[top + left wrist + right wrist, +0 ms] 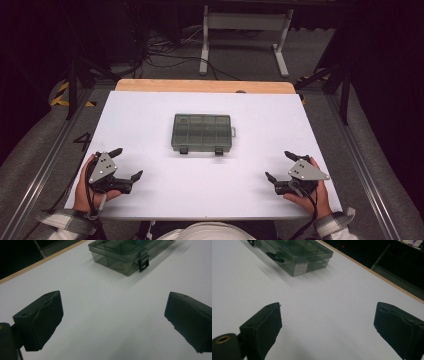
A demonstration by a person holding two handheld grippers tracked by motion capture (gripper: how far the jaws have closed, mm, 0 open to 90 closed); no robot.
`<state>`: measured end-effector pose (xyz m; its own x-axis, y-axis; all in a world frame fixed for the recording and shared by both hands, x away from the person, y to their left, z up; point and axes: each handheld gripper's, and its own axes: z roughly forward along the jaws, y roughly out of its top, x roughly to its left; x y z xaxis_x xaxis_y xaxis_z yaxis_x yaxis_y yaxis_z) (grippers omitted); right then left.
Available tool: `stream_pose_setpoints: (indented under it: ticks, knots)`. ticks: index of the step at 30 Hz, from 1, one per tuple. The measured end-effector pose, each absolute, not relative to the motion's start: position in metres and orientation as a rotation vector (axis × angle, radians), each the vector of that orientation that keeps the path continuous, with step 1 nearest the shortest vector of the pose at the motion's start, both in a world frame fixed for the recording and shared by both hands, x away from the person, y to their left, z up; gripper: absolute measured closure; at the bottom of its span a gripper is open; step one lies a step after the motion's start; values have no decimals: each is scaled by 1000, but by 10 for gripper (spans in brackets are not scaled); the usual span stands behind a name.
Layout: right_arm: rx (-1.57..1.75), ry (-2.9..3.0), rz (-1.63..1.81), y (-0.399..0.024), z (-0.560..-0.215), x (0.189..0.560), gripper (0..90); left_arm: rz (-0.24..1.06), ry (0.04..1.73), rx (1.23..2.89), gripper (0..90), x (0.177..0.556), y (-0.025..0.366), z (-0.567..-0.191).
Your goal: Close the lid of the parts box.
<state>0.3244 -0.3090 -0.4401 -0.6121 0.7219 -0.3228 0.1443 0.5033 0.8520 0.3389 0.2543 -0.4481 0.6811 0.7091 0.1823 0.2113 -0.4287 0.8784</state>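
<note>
Left gripper (128,163) at my 8, right gripper (281,165) at 4: both wide open, empty. Compartment box (202,132) centre, lid closed, long axis 9-to-3, latches toward me.

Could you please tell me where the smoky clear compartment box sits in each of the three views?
High view: the compartment box lies mid-table, lid shut, two latches facing the person.
Left gripper view: it sits at the top, right of centre, one black latch showing.
Right gripper view: it sits at the top left, white label toward the camera.
Shared landmark: the table's wooden far edge.
</note>
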Motion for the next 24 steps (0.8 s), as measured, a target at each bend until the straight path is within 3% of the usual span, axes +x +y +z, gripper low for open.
stream_pose_setpoints:
  ticks: [24]
  knots:
    - [769, 2043, 1090, -322, -446, 316, 80, 668, 712, 1948, 30, 333, 261, -449]
